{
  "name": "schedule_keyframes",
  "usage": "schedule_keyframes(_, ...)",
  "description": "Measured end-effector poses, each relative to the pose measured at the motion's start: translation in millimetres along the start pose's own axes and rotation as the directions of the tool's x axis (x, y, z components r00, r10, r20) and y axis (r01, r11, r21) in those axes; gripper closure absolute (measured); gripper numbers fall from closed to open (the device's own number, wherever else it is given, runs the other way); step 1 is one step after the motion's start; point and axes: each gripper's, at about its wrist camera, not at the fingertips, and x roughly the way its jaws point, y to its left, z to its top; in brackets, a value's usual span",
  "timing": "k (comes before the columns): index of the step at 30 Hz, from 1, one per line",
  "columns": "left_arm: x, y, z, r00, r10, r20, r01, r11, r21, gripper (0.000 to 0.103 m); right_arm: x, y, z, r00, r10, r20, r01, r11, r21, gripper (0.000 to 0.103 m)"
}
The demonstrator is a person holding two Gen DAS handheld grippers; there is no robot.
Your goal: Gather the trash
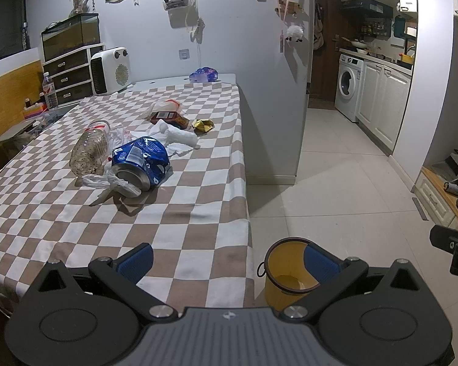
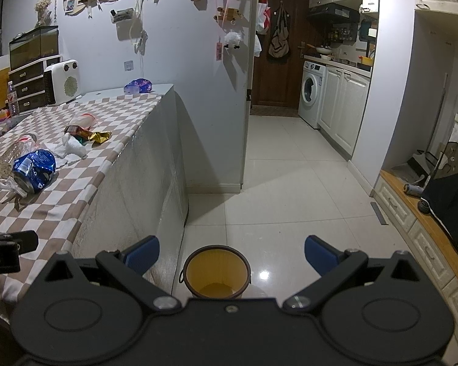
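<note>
Trash lies on the checkered tablecloth: a crushed blue can, a clear plastic bottle, a thin plastic bag, white tissue, a gold wrapper and a dark red packet. A yellow bin stands on the floor beside the table. My left gripper is open and empty over the table's near corner. My right gripper is open and empty above the yellow bin. The can and the wrapper also show in the right wrist view.
A white heater, a drawer unit with a glass tank and a water bottle stand at the table's far left. A blue-purple bag lies at the far end. Tiled floor leads to a washing machine and cabinets.
</note>
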Motion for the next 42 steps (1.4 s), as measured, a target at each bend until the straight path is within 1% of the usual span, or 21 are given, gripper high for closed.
schedule_keyframes(32,0.1,0.0,-0.3,1.0,-0.002,0.001,0.002,1.0,-0.002,0.0,2.1,-0.4,-1.3,1.0,0.0,-0.002,0.0,1.0,0.001,0.001)
schedule_keyframes(42,1.5,-6.4,1.3,1.0,-0.007,-0.001,0.007,1.0,0.0,0.0,1.9,0.4,-0.3,1.0,0.0,-0.002,0.0,1.0,0.0,0.001)
